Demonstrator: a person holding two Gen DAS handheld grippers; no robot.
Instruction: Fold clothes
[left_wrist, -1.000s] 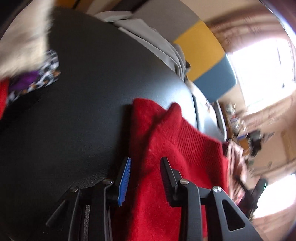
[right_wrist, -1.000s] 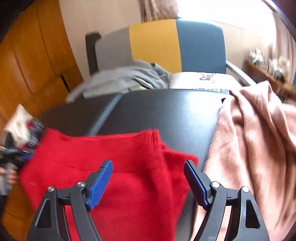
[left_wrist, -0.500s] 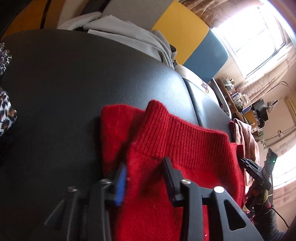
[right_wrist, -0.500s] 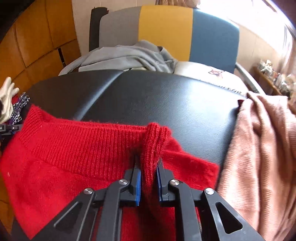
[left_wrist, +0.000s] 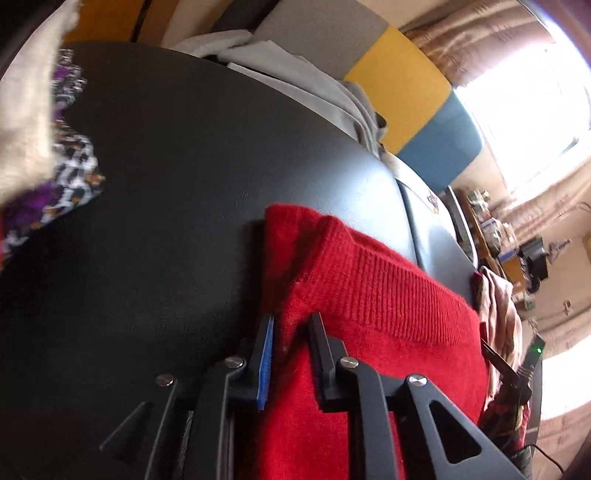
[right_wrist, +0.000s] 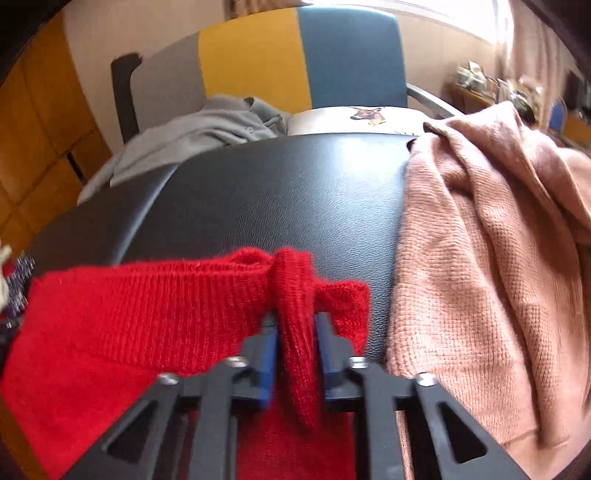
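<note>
In the left wrist view, the left tongs (left_wrist: 291, 338) pinch a fold of the red sweater (left_wrist: 373, 295) near its ribbed edge, the fabric filling the narrow gap between the fingers. The sweater lies on the black padded surface (left_wrist: 177, 192), with a leopard-print garment (left_wrist: 70, 177) at the far left.

In the right wrist view, the right tongs (right_wrist: 295, 328) are clenched on a bunched ridge of the red sweater (right_wrist: 147, 314). A pink knit (right_wrist: 480, 240) lies just beside it on the right; a grey garment (right_wrist: 199, 129) rests beyond the surface (right_wrist: 288, 192).
</note>
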